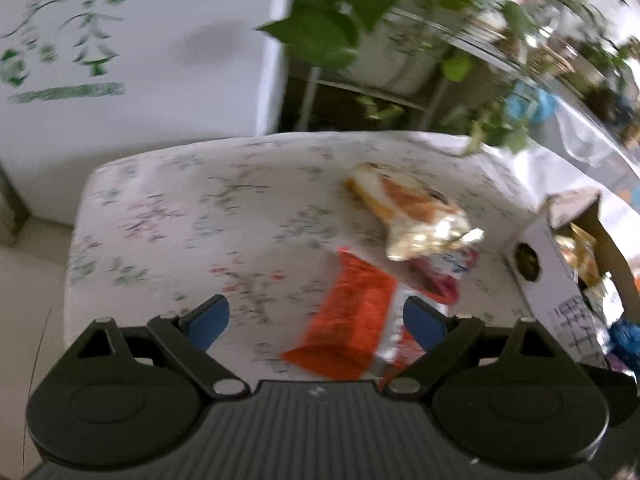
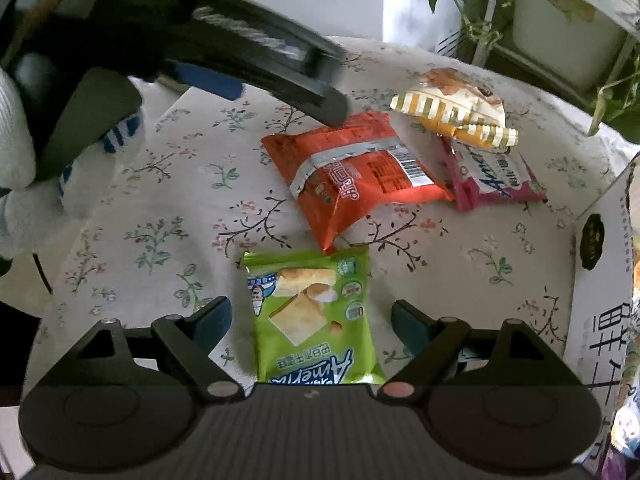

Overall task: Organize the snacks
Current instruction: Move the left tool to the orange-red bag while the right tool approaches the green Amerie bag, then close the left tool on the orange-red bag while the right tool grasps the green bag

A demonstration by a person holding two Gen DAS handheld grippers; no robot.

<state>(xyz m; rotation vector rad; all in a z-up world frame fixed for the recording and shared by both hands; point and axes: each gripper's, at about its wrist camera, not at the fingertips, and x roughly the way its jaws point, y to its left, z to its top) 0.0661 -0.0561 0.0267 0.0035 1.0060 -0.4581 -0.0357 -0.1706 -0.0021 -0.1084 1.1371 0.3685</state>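
In the right wrist view, several snack packets lie on a floral tablecloth (image 2: 160, 208). A green packet (image 2: 312, 316) lies flat between the fingers of my right gripper (image 2: 312, 322), which is open with a gap on both sides. Beyond it lie an orange packet (image 2: 352, 176), a pink packet (image 2: 492, 180) and a gold-striped packet (image 2: 456, 112). In the blurred left wrist view, my left gripper (image 1: 316, 322) stands open above the orange packet (image 1: 352, 320), holding nothing. The gold packet (image 1: 416, 208) lies farther off.
A white cardboard box (image 2: 600, 300) with snacks inside stands at the table's right edge (image 1: 548, 272). The left gripper's black housing (image 2: 248, 48) and a gloved hand (image 2: 24, 152) hang over the far left. Potted plants (image 1: 340, 28) and a white appliance (image 1: 140, 60) stand behind the table.
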